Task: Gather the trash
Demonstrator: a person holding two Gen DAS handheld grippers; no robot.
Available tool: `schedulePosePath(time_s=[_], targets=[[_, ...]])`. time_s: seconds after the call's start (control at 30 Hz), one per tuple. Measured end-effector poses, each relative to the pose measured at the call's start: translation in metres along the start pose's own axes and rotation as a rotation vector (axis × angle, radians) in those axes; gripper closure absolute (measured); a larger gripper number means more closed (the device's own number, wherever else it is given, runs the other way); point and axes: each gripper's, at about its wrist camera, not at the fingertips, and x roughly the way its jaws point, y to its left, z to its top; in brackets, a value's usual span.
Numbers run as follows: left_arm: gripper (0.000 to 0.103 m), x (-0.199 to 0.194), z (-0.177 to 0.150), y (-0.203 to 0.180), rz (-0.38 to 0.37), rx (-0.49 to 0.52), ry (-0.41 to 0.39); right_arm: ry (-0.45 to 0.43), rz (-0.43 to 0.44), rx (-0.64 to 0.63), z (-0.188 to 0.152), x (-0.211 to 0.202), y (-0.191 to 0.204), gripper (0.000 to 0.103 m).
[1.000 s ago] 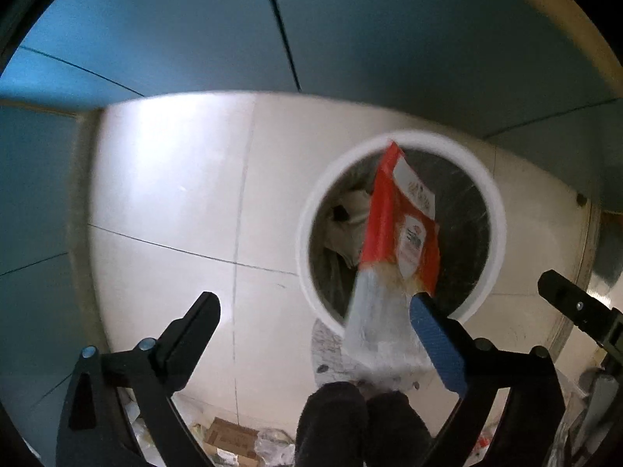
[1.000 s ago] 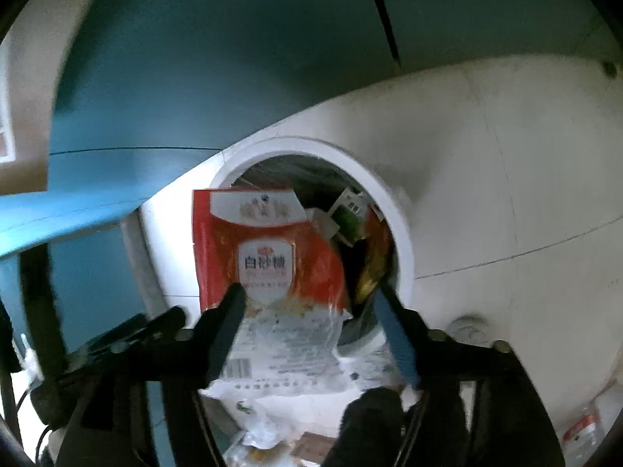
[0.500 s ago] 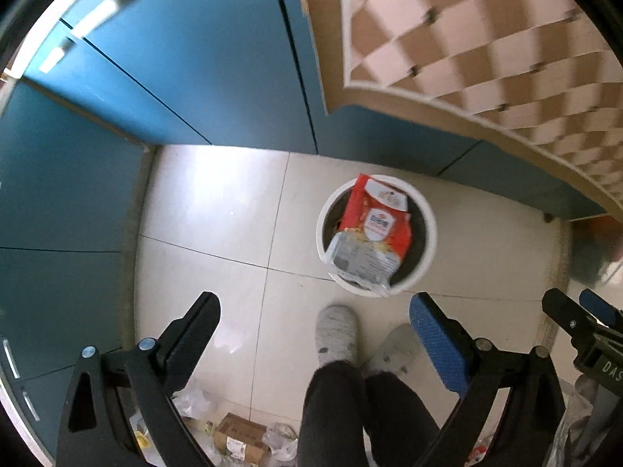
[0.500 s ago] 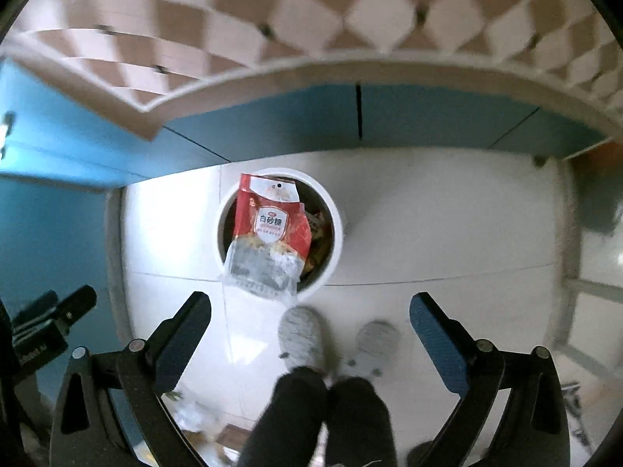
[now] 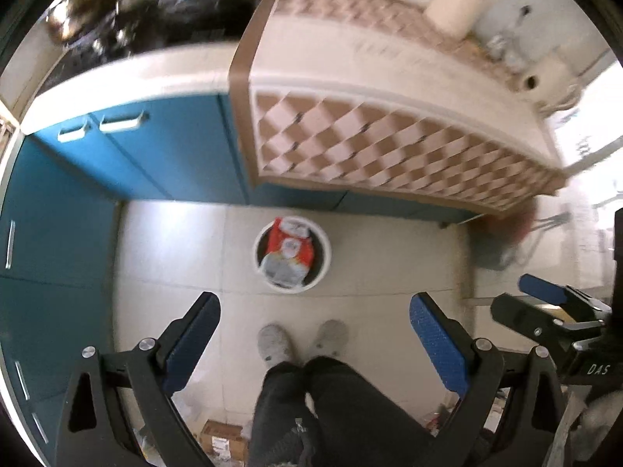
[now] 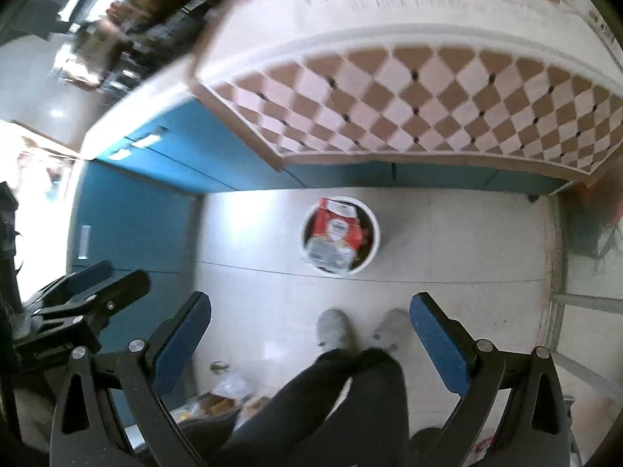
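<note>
The red-and-clear sugar bag [image 5: 289, 253] lies on top of the trash in the white round bin [image 5: 325, 268] on the tiled floor; the left gripper [image 5: 313, 325] and right gripper [image 6: 309, 323] both stand spread wide, empty, high above it.

Floor [image 5: 167, 257]: pale glossy tiles, bright glare patch near the cabinets.
Cabinets [image 5: 163, 163]: teal-blue doors, pale handles.
Bench [image 5: 389, 144]: checkered brown-and-cream cloth hanging over its edge.
Light: strong daylight from one side.
</note>
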Motion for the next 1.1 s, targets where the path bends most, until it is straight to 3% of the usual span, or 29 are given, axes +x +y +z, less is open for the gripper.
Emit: schedulePosePath(time_s=[0.27,0.5,1.1], targets=[[0.003,-0.091,0.001,-0.016,-0.135,0.043,-0.074,-0.080,0.083,-0.025,-0.017,-0.125,0.035,0.000],[0.003,-0.135,-0.006,-0.021,-0.203,0.035,-0.094,-0.118,0.145,-0.035,-0.032,-0.181,0.053,0.000],[0.000,-0.159,-0.023,-0.010,-0.221,-0.010,-0.128,-0.114,0.154,-0.051,-0.044,-0.199,0.065,0.000]])
